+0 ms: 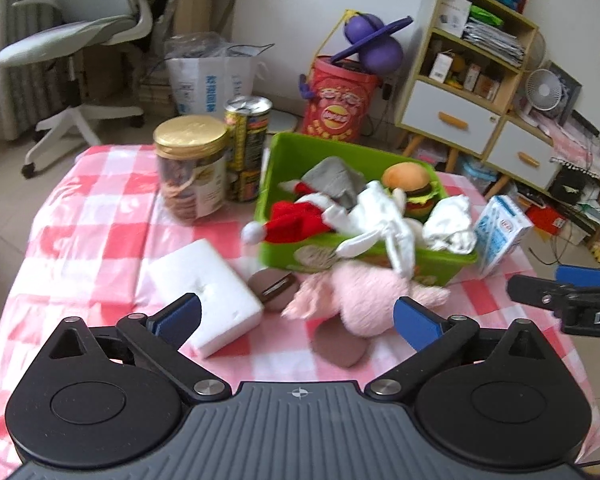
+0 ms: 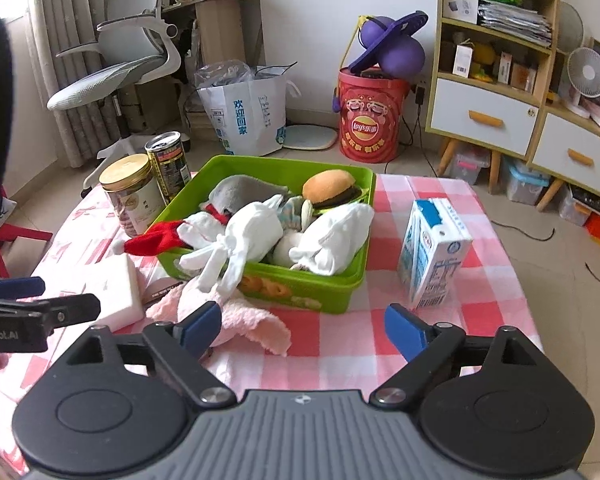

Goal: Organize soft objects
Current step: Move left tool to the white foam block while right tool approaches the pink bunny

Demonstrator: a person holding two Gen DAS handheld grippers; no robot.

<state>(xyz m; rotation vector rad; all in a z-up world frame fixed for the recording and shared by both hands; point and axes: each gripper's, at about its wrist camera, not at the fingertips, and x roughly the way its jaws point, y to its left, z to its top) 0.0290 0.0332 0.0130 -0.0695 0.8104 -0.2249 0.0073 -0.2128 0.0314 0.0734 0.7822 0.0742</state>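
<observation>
While both tools are hovering over the checked tablecloth [image 1: 100, 216], the left gripper [image 1: 296, 316] is standing wide apart w/ nothing b/w its pads, & the right gripper [image 2: 300, 326] is likewise released, gripping nothing. A pink plush [image 1: 360, 296] is lying just ahead, touching the green bin [image 2: 284, 284]. White cloths [image 2: 256, 236], a red hat [image 1: 296, 224] & a burger plush [image 2: 332, 190] are sitting inside it.

light: bright, even daylight | shadows: soft | blur: slight | edges: fisheye-curved, dark corners
</observation>
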